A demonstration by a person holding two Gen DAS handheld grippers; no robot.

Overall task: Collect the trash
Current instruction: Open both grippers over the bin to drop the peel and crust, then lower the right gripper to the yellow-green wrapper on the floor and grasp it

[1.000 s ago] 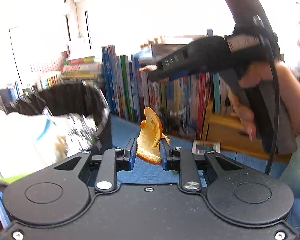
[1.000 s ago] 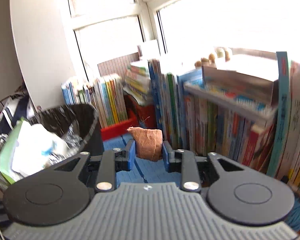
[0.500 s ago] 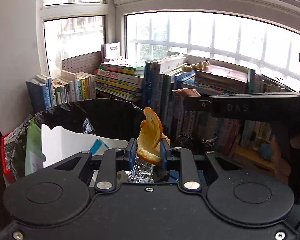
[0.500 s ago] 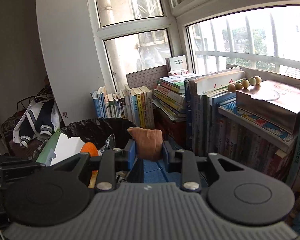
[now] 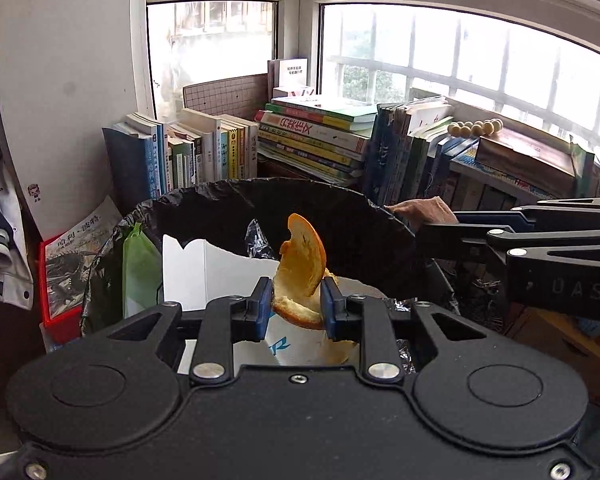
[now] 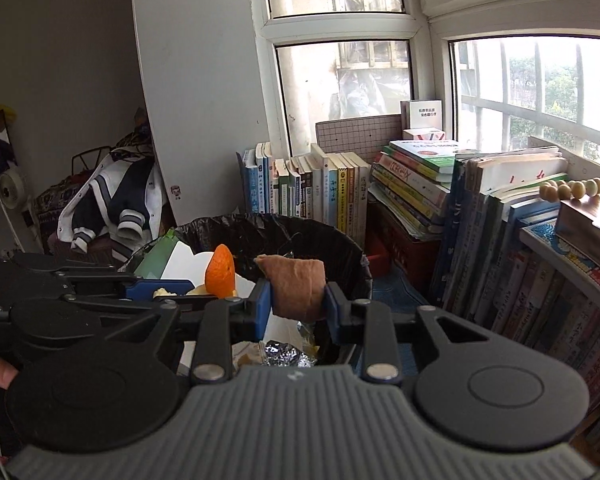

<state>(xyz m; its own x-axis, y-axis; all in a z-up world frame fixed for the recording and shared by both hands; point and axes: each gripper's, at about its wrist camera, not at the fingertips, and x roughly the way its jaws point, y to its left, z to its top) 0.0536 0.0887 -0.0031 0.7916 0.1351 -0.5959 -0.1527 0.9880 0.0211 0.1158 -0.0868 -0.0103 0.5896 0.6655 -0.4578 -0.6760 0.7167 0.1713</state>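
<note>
Step in hand: the drop-off, with 2 pieces of trash carried to the bin and neither let go.

In the left wrist view, the trash bin (image 5: 228,196), lined with a black bag, fills the middle of the frame from the left edge of centre across to the right. Inside it, at centre left, stand a green wrapper (image 5: 140,264) and a torn white carton (image 5: 204,272), with foil (image 5: 260,236) behind. At lower centre the left gripper (image 5: 296,308) is clamped on an orange peel (image 5: 302,268), which stands upright between the blue pads, above the bin's contents. At the right edge, the right gripper (image 5: 428,216) reaches in sideways, clamped on a brown crumpled scrap (image 5: 420,208) at the bin's right rim.

In the right wrist view, the peel shows at centre left and the brown scrap at centre, over the bin opening near its right rim.

Next, judging by this, each gripper should open its fingers. The scrap may want nudging further in from the rim first, so it does not fall outside.
</note>
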